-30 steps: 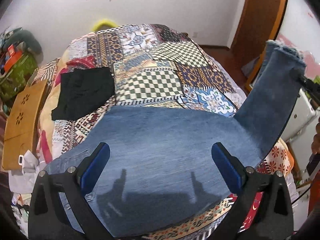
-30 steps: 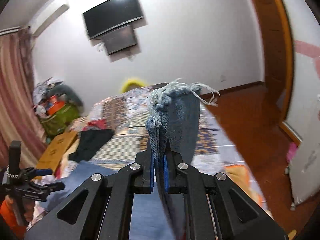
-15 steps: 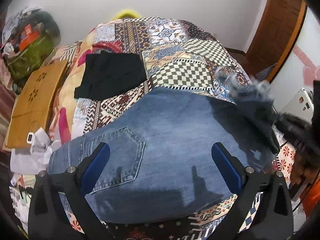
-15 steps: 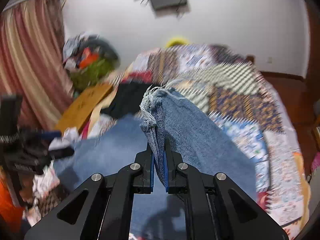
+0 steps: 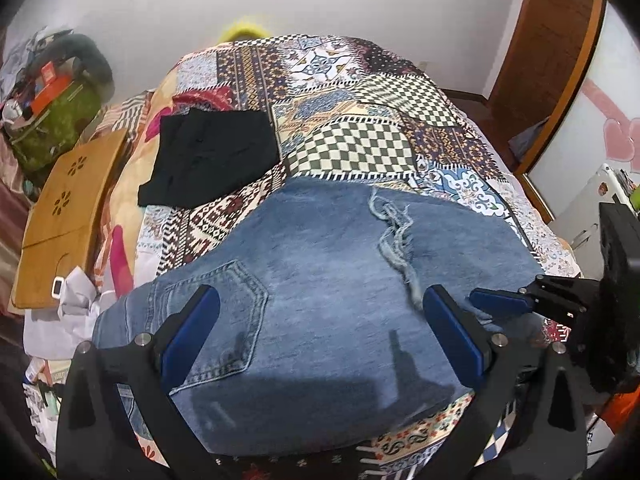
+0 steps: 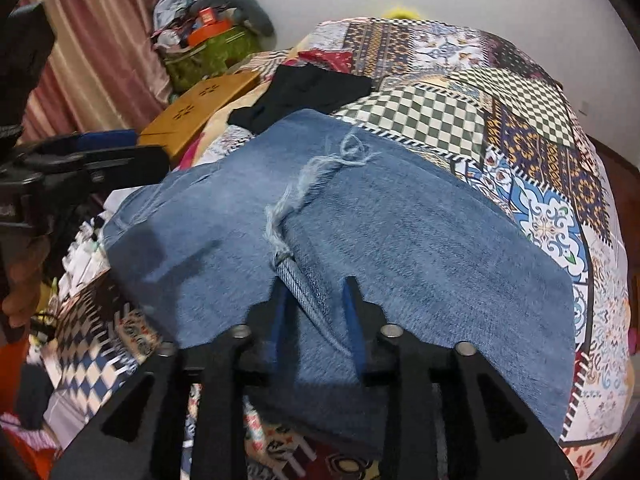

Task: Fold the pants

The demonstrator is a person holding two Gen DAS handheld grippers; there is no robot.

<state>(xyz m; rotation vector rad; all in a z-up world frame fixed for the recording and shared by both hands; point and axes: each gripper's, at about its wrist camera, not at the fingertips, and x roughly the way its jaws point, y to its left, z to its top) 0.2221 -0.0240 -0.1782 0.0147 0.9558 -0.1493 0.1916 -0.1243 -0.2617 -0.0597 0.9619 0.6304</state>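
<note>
Blue jeans (image 5: 320,280) lie on the patchwork bedspread, the leg end folded over the upper part, with the frayed hem (image 5: 394,240) across the middle and a back pocket (image 5: 224,312) at the left. My left gripper (image 5: 320,336) is open and empty just above the jeans. My right gripper (image 6: 316,304) has its jaws parted around the frayed hem corner (image 6: 296,276), which lies loose between them. In the right wrist view the jeans (image 6: 400,248) fill the middle. The right gripper also shows in the left wrist view (image 5: 520,304) at the right.
A folded black garment (image 5: 208,160) lies on the bed behind the jeans. A wooden lap tray (image 5: 68,216) rests at the bed's left edge, with a green bag (image 5: 52,120) beyond. A wooden door (image 5: 548,52) stands at the right. The bedspread (image 5: 360,120) extends to the far wall.
My right gripper carried the raised jeans leg over to the left, laid it on the upper part, and opened. The left gripper stayed open above the jeans.
</note>
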